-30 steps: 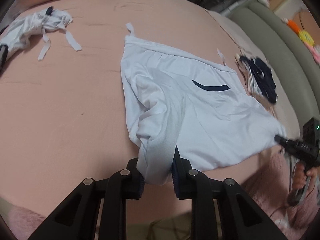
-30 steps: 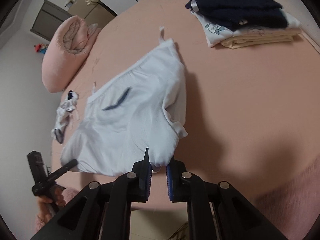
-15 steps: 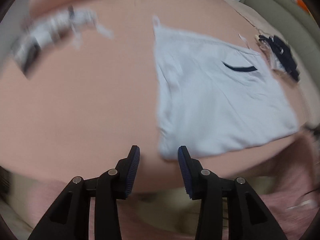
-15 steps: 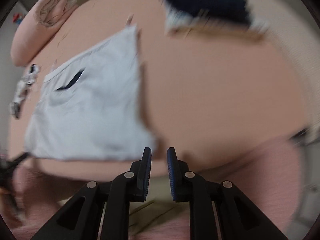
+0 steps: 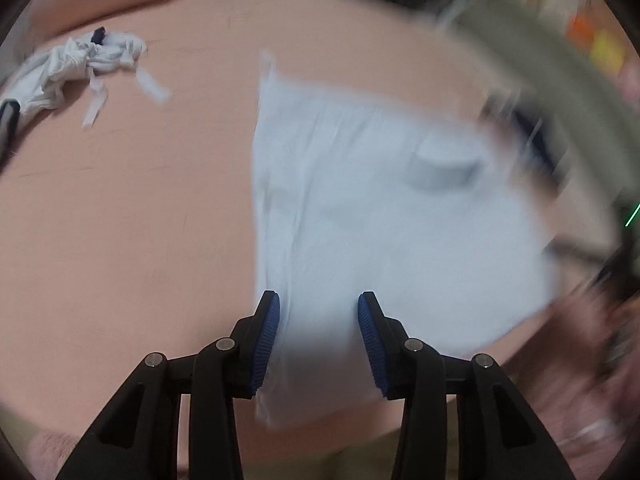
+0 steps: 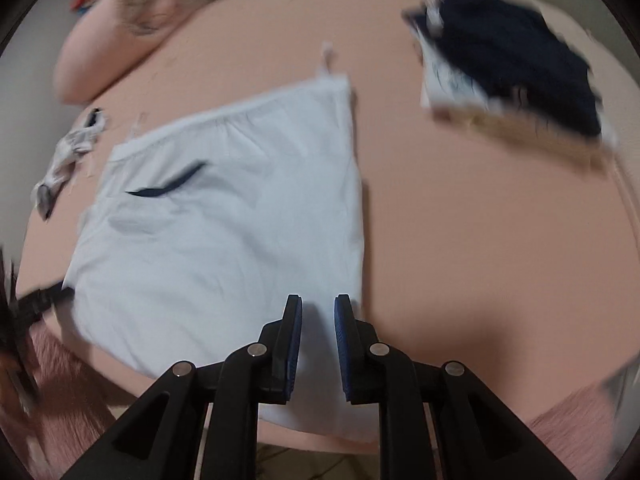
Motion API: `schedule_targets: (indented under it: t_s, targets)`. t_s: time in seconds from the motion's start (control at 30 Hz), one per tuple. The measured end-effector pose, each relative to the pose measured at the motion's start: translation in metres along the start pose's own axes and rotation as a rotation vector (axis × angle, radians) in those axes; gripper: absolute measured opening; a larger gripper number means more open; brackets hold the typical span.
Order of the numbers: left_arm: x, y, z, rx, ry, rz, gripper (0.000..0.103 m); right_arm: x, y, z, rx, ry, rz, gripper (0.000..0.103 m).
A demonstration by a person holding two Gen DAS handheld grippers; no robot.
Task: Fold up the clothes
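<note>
Left gripper: fingers spread, just opened; white shorts hem between, unpinched.
Right gripper: fingers narrowly apart, gripping nothing.
Risk: a careless pinch could drag the flattened hem into wrinkles.

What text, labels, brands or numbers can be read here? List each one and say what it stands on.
None can be read.
White shorts: only a dark blue curved stripe, no lettering.
Folded stack of clothes: a faint printed pattern on the white piece, too blurred to read.
Crumpled white garment: no visible text.
</note>
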State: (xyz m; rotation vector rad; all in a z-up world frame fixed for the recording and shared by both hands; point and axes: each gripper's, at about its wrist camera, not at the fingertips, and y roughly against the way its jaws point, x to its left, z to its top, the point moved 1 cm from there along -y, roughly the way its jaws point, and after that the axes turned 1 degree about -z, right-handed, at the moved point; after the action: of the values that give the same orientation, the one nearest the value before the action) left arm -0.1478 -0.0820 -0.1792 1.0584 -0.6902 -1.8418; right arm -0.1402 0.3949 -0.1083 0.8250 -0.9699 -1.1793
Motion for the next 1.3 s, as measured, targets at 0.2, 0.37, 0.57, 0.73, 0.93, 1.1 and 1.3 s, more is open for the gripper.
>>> schedule_targets:
  t_s: [0.2, 0.37, 0.57, 0.73, 0.93, 1.1, 1.3]
  targets:
    - [0.013, -0.045, 0.068, 0.001, 0.027, 0.14, 0.048, -0.011, -0.011, 0.058, -0.036, -0.04, -0.033, 0.021]
    - [0.03, -0.089, 0.091, 0.074, 0.025, 0.14, 0.048, -0.027, -0.059, 0.095, 0.031, -0.11, -0.035, 0.021]
    - [0.039, -0.122, 0.12, 0.094, 0.023, 0.108, 0.057, -0.034, -0.103, 0.129, 0.057, -0.165, 0.002, 0.021]
    - [0.029, -0.133, 0.135, 0.058, -0.036, 0.136, 0.065, -0.029, -0.128, 0.155, 0.035, -0.183, 0.023, 0.026]
    - [0.025, -0.122, 0.129, 0.079, -0.025, 0.041, 0.066, -0.016, -0.119, 0.158, 0.045, -0.187, 0.182, 0.032]
    - [0.024, -0.119, 0.117, 0.088, -0.08, 0.064, 0.066, -0.006, -0.123, 0.151, 0.033, -0.138, 0.192, 0.068]
    - [0.016, -0.135, 0.132, 0.081, -0.096, 0.086, 0.061, 0.006, -0.14, 0.16, 0.045, -0.165, 0.23, 0.055]
